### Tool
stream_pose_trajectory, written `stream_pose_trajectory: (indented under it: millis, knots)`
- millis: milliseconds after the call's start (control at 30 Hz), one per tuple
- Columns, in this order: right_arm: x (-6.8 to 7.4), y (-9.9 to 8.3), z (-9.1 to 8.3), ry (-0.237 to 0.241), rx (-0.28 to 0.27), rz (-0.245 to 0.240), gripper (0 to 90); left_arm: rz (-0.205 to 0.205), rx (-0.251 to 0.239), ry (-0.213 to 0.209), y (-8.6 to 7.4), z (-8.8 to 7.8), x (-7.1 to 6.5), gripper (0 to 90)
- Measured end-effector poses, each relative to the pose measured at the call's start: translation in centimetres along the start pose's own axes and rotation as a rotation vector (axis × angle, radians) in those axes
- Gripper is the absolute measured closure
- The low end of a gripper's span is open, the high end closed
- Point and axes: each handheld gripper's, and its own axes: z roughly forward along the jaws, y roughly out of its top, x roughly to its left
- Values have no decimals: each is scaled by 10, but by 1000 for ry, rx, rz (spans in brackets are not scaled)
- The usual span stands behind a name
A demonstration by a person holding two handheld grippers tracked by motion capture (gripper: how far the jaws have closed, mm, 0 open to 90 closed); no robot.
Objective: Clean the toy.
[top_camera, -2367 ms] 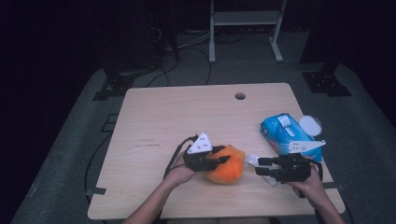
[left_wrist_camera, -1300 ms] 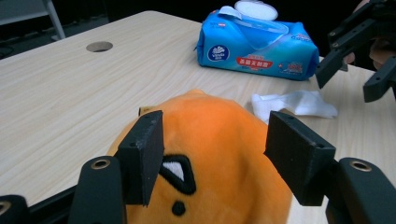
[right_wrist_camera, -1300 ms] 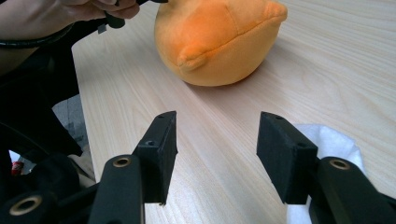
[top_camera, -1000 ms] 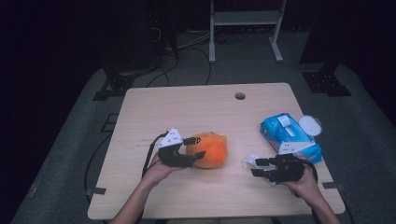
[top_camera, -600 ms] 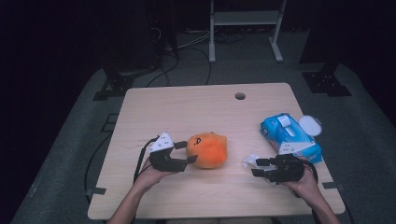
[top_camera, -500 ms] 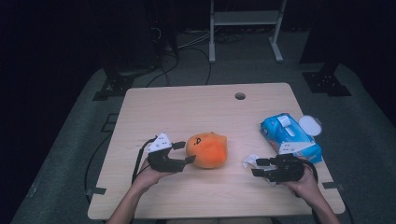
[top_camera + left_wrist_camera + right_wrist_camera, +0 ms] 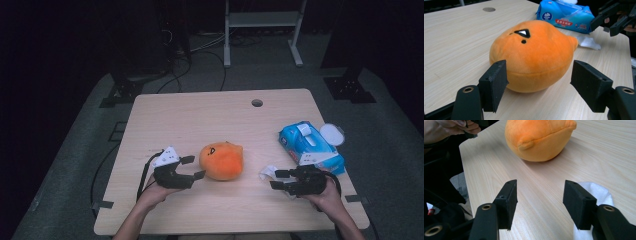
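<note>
Plush toy: a round orange plush toy (image 7: 221,160) of short, soft pile, with a seam around its lower half, a small pointed nub at one end and a black-and-white stitched eye; it sits near the middle of the table.
Table: pale wood-grain table (image 7: 200,115), smooth and matt, with a round cable hole near the far edge.
Left gripper: the left gripper (image 7: 193,168) lies just left of the toy; its jaws have just been opening and stand apart, with blocky black pads (image 7: 496,82) short of the plush, not pressing it.
Right gripper: the right gripper (image 7: 277,179) has its jaws apart and nothing between them, well right of the toy, over bare wood.
Tissue: a crumpled white tissue (image 7: 596,195) lies beside one jaw of the right gripper.
Wipes pack: a glossy blue wipes pack (image 7: 310,147) stands at the table's right side.
</note>
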Motion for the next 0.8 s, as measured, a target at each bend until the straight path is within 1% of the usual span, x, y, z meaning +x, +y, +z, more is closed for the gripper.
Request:
stream_pose_trajectory:
  millis: [67,300,567,800]
  knots:
    - [0,0,0,0,0,1,438,2,5,1,-1,-1,0,286]
    - [1,-1,1,-2,7,0,433,-9,13,11,-7,-6,3,278]
    - [1,-1,2,2,12,2,428,-27,26,27,-18,-11,5,268]
    - [0,-1,2,2,16,3,427,-27,40,34,-23,-14,4,262]
